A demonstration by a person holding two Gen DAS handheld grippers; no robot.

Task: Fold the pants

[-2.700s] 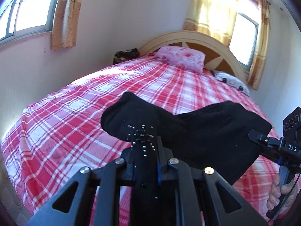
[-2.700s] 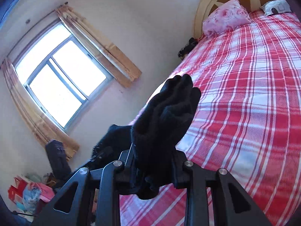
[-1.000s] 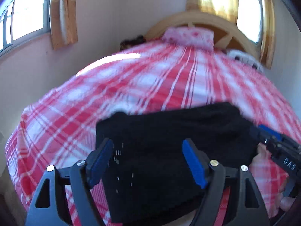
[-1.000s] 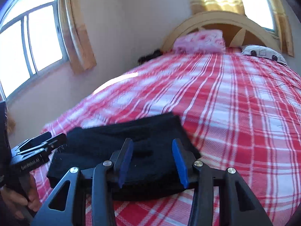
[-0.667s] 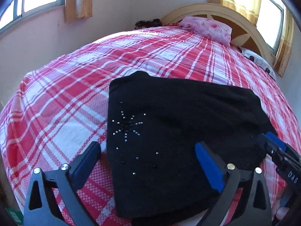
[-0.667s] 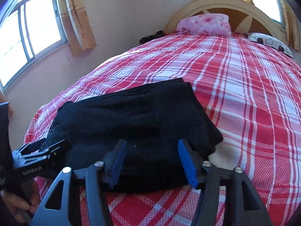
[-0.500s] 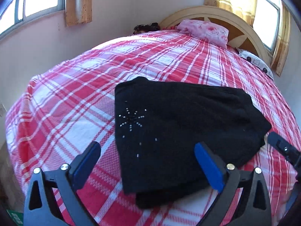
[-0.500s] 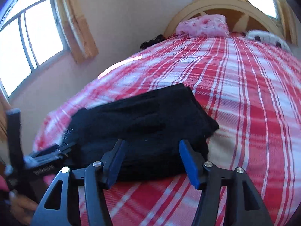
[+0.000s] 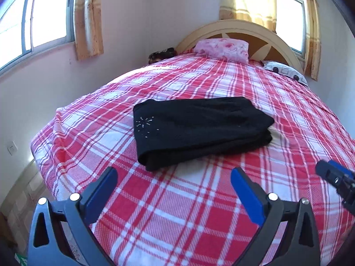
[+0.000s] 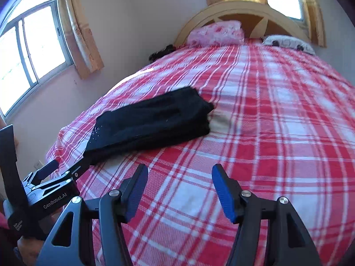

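On the checked bedspread, near the foot of the bed, the black pants lay folded into a compact stack of several layers, a cluster of small studs showing on the top panel at its left end. Left gripper hung above the cover just short of the stack, its blue-padded fingers spread wide with nothing between them. Right gripper was likewise empty, its jaws parted somewhat less widely, and it stood clear of the cloth on the near side. Neither tool touched the garment. At the right end of the stack the upper layers sat slightly out of line with the lower ones, and a pale patch of cover showed beside them.

The folding appeared essentially finished, with only a check and retreat in hand. To do this well, both tools would best be kept open and lifted straight off, so no pad snags a layer. Any tidying should be a light press on the offset right end, not a regrasp. A pink pillow lay far off at the headboard.
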